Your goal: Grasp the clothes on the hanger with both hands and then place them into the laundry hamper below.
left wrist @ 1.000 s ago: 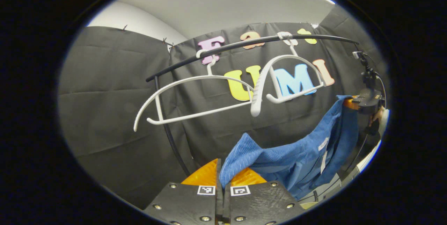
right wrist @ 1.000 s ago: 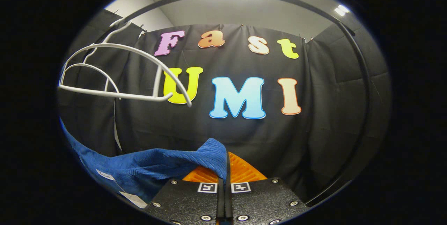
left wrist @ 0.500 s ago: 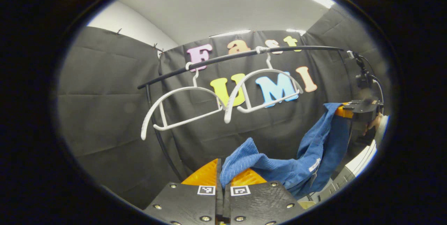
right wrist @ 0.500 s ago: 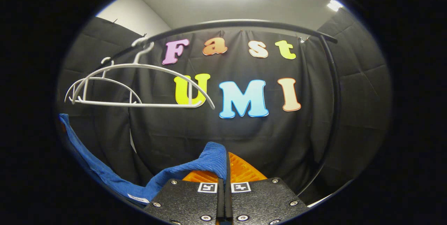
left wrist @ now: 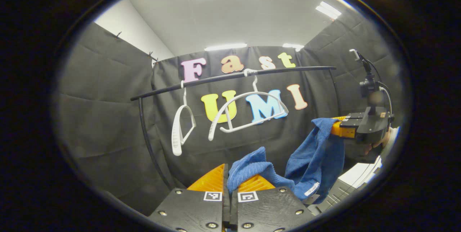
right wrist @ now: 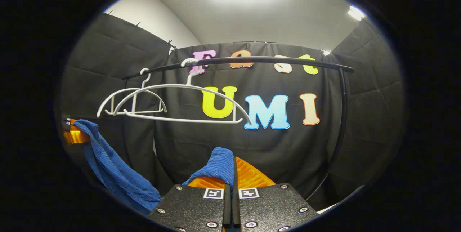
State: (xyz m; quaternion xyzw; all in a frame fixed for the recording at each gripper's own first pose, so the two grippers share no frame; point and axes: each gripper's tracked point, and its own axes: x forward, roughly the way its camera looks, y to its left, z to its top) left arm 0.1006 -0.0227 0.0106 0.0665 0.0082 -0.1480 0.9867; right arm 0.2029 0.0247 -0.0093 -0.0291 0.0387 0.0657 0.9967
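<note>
A blue ribbed garment (left wrist: pixel 313 163) hangs slack between my two grippers, off the hangers. My left gripper (left wrist: pixel 227 174) is shut on one corner of the cloth. In the left gripper view the right gripper (left wrist: pixel 340 128), held by a hand, pinches the other corner at the right. In the right gripper view my right gripper (right wrist: pixel 233 167) is shut on a fold of the blue garment (right wrist: pixel 115 170), and the left gripper (right wrist: pixel 74 134) holds its far end at the left edge. Two bare white hangers (left wrist: pixel 248 113) (right wrist: pixel 173 102) hang on the black rail (left wrist: pixel 230 77).
The black clothes rail (right wrist: pixel 270 61) curves down into a post (right wrist: pixel 336 142) at the right in the right gripper view, and its other post (left wrist: pixel 147 145) stands at the left in the left gripper view. A pale surface edge (left wrist: pixel 360 174) shows low at the right.
Both grippers have pulled back from the rail with the garment; rail and hangers look smaller and farther. The grippers came closer together and the cloth sags more. The left hanger has swung edge-on.
</note>
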